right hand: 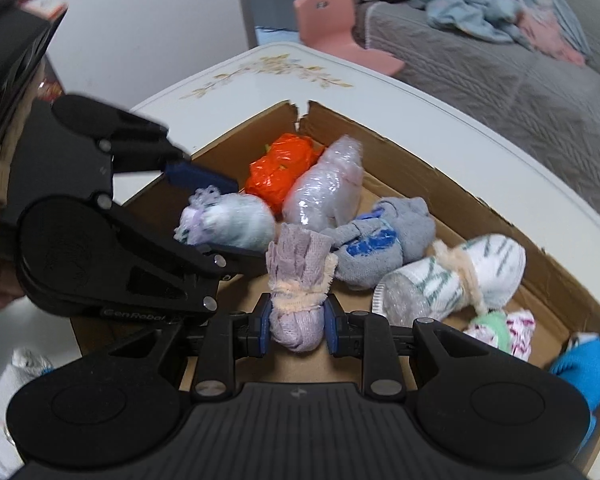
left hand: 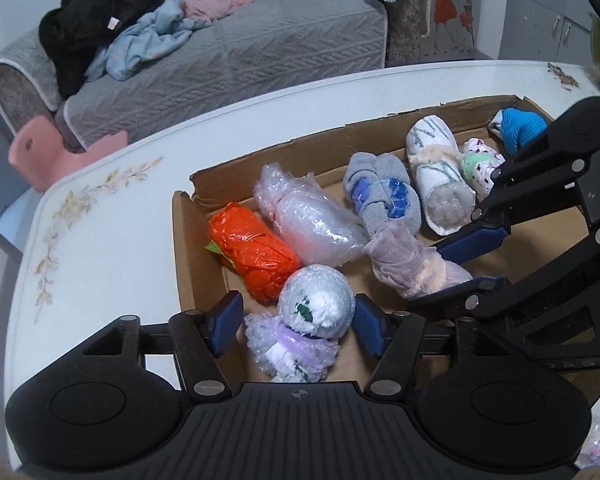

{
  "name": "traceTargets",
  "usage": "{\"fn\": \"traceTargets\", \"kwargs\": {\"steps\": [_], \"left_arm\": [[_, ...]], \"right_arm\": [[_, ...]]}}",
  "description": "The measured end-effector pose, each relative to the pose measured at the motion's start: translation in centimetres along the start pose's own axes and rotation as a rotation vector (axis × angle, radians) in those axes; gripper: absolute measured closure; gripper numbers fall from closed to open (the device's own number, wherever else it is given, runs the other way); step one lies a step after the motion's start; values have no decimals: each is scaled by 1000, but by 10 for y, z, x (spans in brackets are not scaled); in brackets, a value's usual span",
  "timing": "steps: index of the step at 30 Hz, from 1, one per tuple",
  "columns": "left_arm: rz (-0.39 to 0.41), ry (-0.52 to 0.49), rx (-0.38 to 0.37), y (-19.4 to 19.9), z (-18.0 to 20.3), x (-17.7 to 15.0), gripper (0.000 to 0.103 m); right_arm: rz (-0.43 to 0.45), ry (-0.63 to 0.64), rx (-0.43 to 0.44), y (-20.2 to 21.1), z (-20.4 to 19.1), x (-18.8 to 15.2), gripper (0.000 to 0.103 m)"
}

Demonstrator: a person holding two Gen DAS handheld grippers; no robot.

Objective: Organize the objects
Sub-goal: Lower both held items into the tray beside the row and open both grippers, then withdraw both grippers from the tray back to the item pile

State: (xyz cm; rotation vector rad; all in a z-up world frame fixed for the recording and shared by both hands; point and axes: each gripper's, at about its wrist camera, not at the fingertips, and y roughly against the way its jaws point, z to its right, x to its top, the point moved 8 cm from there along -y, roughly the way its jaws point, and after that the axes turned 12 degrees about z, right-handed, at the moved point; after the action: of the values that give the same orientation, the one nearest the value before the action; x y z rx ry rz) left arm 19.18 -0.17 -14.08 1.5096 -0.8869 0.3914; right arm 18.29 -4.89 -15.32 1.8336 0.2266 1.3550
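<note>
- The right gripper [right hand: 295, 326] is clenched on a lilac cloth bundle [right hand: 298, 280] tied with a pale band; both blue pads press its lower end, just above the floor of the cardboard box [right hand: 420, 168].
- The left gripper [left hand: 296, 326] is released: its pads stand clear on either side of a bubble-wrapped ball [left hand: 316, 304] with a lilac frill, which rests on the box floor at the near-left corner.
- The only readable writing is "GenRobot", embossed on the left gripper's body in the right wrist view.
- Behind the ball lie an orange plastic bundle [left hand: 252, 252] and a clear bubble-wrap roll [left hand: 308, 220], touching each other.
- Farther right sit a grey cloth knot with blue patches [left hand: 380, 196], a white striped sock roll [left hand: 436, 176], a small green-and-white bundle [left hand: 480, 164] and a blue sock [left hand: 520, 128] in the far corner.
- Bare cardboard stays open along the near-right floor.
- The box's far wall is torn and ragged; beyond it runs the rim of the white table [left hand: 100, 200] with its flower print.
- A grey sofa [left hand: 240, 52] with heaped clothes lies beyond.
</note>
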Motion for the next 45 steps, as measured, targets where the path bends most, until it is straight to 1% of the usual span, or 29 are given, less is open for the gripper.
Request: {"fn": "traceTargets", "kwargs": {"steps": [3,5,6,7,8,11,16,18,21,23,25,27,30,32,34,35,36,38,40,43,45], "left_arm": [[3,4,1,1,1,1,31],[6,-9,13,2,2,2,26],[10,-15,23,3,3,3,21],[6,-17,18,4,4,3,19],[2,-19,14,4,5,3,19],[2,-16,13,6,5,4,19],[-2,-32,15,13,5,6,19],[1,-32,10,17,5,8,18],[1,-26,2,24,5,10,15],[8,-35,16,32,4,12,11],[17,-33,9,43,3,14,7],[20,-22,-2,57,1,14,4],[30,-38,4,82,0,14,4],[30,-27,6,100,-1,11,2],[25,-15,-11,119,2,6,2],[24,-13,-13,128,3,2,1],[19,-8,-16,137,5,-3,1],[-2,-1,-26,153,10,-16,1],[-29,26,-32,168,16,-32,1],[-67,109,-40,185,26,-61,1],[-107,181,-41,192,32,-82,1]], "right_arm": [[-1,21,10,1,0,-2,78],[-2,24,17,0,2,-3,76],[-4,27,19,0,3,-4,76],[-9,35,18,0,4,-5,76],[-10,47,14,0,5,-6,76],[-9,46,18,2,7,-7,71],[-5,55,30,2,7,-5,69],[0,52,29,5,7,-4,65],[5,49,31,10,4,-2,61],[8,49,32,16,1,0,61],[13,50,32,23,-2,2,58],[23,51,26,33,-7,5,50],[52,54,28,55,-16,10,48],[73,53,19,74,-23,11,44],[93,62,24,92,-34,10,38],[101,66,13,101,-39,8,32],[109,66,4,109,-44,6,31],[120,59,4,124,-54,-1,30],[121,44,-28,136,-60,-9,30],[133,-9,-60,151,-68,-25,29],[118,-64,-85,155,-70,-38,28]]}}
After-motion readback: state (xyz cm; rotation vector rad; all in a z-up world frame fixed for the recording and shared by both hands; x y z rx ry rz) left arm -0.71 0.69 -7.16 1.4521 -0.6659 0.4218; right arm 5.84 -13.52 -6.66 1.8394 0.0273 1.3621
